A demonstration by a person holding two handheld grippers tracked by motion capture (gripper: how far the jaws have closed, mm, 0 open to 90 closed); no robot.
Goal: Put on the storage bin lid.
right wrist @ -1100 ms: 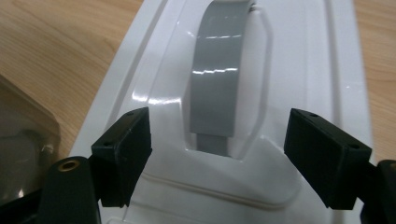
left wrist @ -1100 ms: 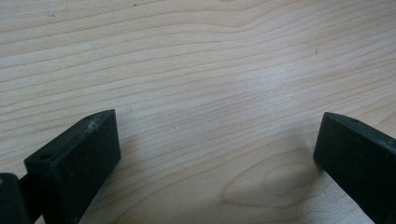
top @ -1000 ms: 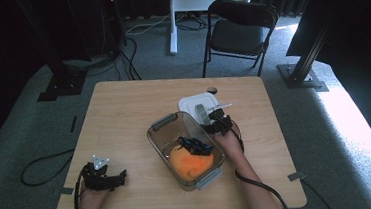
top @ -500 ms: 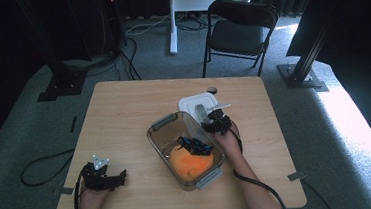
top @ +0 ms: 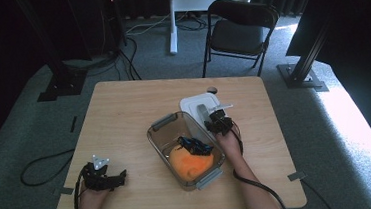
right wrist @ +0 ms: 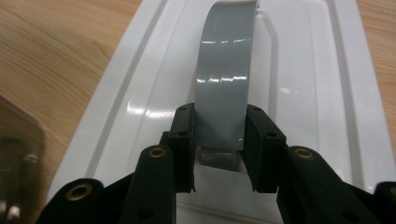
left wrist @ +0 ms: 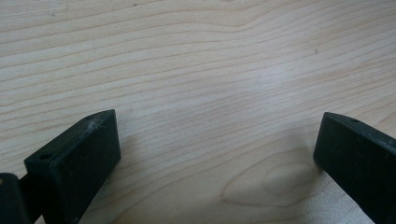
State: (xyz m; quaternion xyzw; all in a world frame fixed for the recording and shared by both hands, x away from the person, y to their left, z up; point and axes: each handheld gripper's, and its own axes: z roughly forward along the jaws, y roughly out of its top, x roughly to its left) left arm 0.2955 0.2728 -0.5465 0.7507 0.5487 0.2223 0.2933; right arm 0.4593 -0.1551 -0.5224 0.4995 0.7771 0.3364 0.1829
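I am working in what looks like a lab or recording studio rather than a home. My plain wooden table stands alone on grey carpet, ringed by dark curtains and black metal stands bolted to heavy base plates. Black cables snake over the floor toward dark equipment at the back, and strips of tape mark the carpet beside the table. A black folding chair sits empty on the far side, near the white leg of another stand. Daylight falls in on the right only.
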